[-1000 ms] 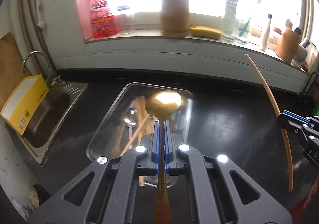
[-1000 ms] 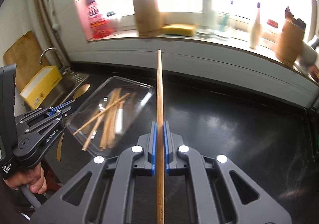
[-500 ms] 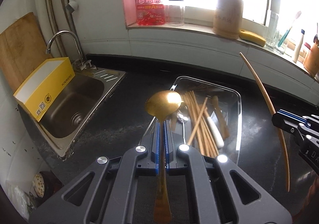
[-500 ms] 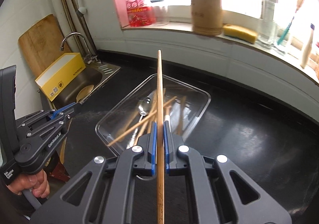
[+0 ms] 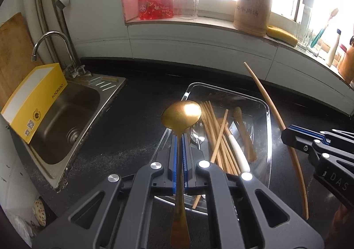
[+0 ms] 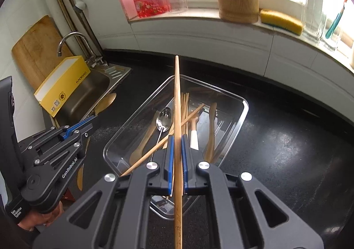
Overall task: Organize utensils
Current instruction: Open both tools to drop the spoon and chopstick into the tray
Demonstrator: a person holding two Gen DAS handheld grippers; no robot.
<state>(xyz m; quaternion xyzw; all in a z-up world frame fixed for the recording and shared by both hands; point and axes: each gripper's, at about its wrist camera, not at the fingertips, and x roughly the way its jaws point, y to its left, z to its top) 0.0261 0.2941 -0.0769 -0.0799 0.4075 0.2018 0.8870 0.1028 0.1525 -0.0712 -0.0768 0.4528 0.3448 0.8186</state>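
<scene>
Both tools have swung left since before; the sink now shows. The left tool pinches a gold spoon, the right tool a chopstick, above the clear tray ahead on the tabletop.

A yellow box leans in the steel sink.

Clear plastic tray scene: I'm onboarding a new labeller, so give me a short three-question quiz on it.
1. True or false: the left gripper is shut on a gold metal spoon.
2. What does the right gripper hold: A a wooden chopstick, B a fork, C a sponge?
3. Which silver utensil lies in the clear plastic tray?

Key: 1 true; 2 A; 3 the silver metal spoon.
</scene>
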